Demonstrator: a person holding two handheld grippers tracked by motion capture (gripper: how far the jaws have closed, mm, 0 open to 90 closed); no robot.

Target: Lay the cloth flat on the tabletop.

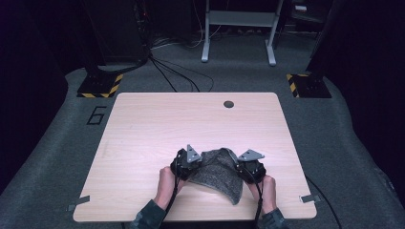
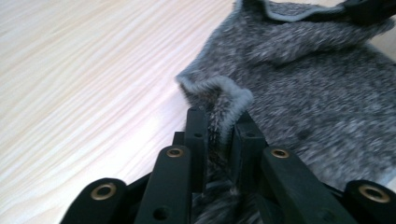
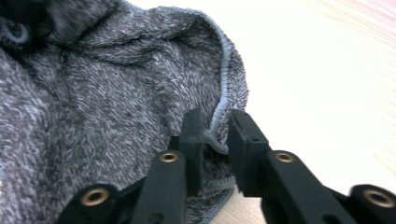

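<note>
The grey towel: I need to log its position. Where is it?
High view: grey towel at the table's near edge, between left gripper and right gripper.

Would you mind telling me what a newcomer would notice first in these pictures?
A grey fuzzy cloth lies at the near middle of the table, bunched up between two hand-held grippers. The left gripper is shut on a folded hem of the cloth, and the right gripper has the cloth's stitched edge between its jaws. Beyond the table, the room is dark, with cables on the floor.

Low in the frame, the left gripper [image 1: 187,162] and right gripper [image 1: 247,164] sit side by side, jaws clamped on cloth [image 1: 217,174].
</note>
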